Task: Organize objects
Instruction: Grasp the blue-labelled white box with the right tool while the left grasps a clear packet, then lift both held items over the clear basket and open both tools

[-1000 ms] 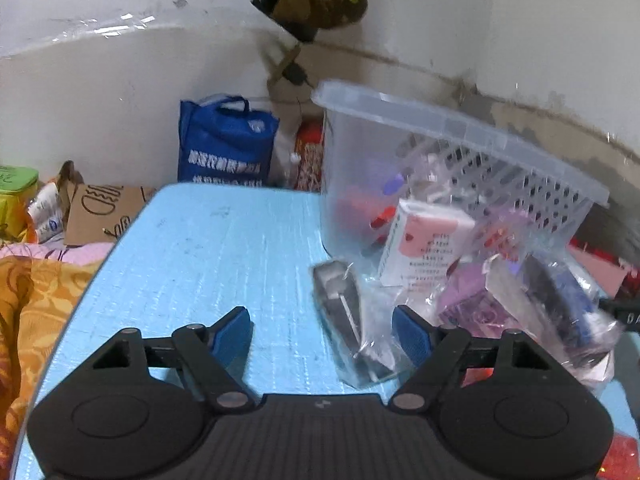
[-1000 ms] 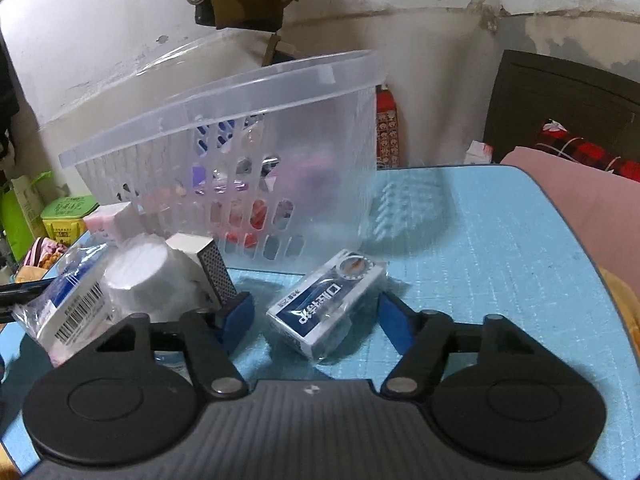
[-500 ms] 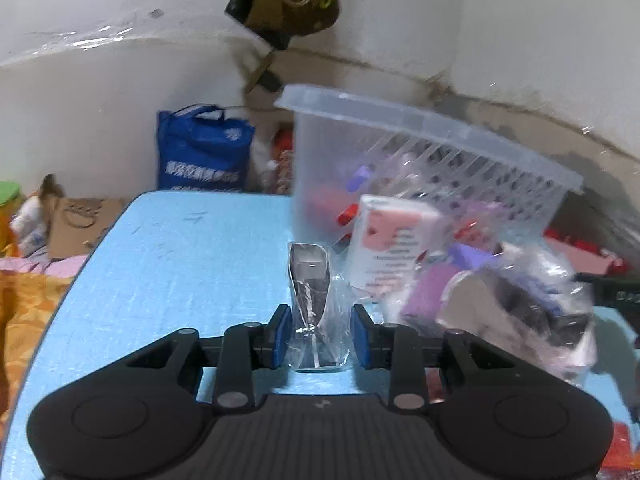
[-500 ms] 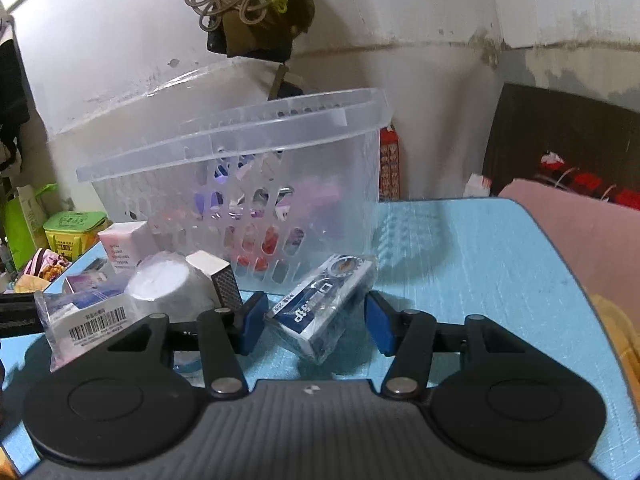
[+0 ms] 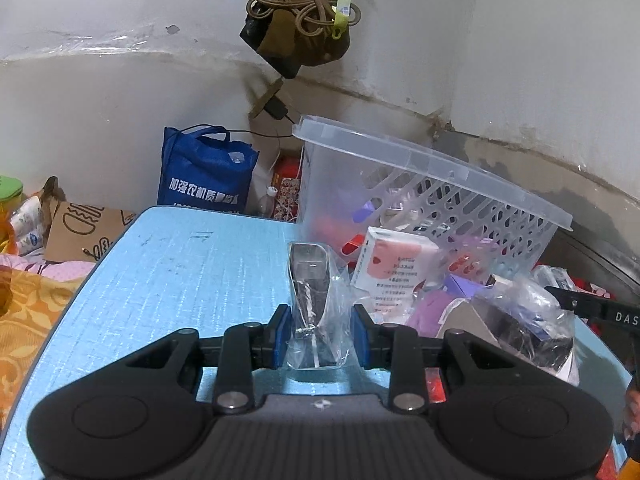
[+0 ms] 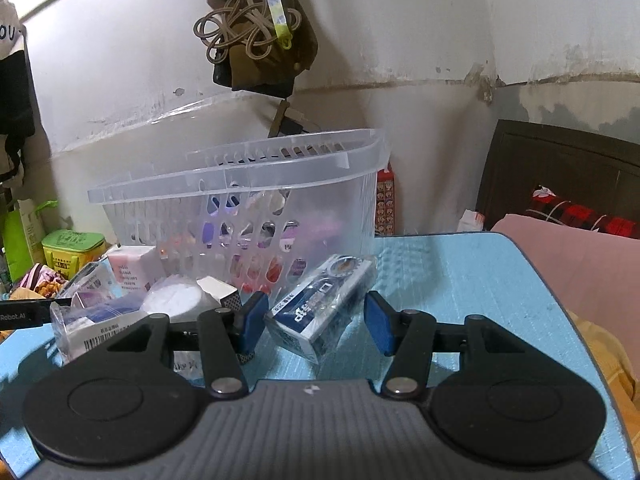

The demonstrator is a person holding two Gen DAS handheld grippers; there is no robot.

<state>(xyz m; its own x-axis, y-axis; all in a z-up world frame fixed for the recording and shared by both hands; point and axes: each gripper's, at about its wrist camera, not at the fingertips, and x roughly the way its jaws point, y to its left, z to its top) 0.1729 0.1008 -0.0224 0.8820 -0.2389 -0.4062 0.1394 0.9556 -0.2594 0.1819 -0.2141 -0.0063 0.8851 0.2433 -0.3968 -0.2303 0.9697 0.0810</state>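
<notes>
The left gripper [image 5: 319, 336] is clamped on a crinkled clear plastic bag holding a dark, glossy wedge-shaped object [image 5: 310, 280]; its jaws have just been closing, and the blue pads are pressed into the film on both sides. The bag is held just above the pale blue, ribbed foam tabletop [image 5: 172, 280], in front of the translucent slotted plastic basket [image 5: 420, 184]. Beside it, a white and pink carton [image 5: 394, 264] is leaned against the basket wall, with more wrapped packets piled to the right.

On the right side, a blue and white rectangular box in shiny film [image 6: 320, 308] is seen between the blue pads of the right gripper [image 6: 314, 322]. Those jaws have just been closing too, yet a gap is visible on each side of the box, so it is not gripped. The box is propped at a slant on the foam, close to the basket's rounded end.
</notes>
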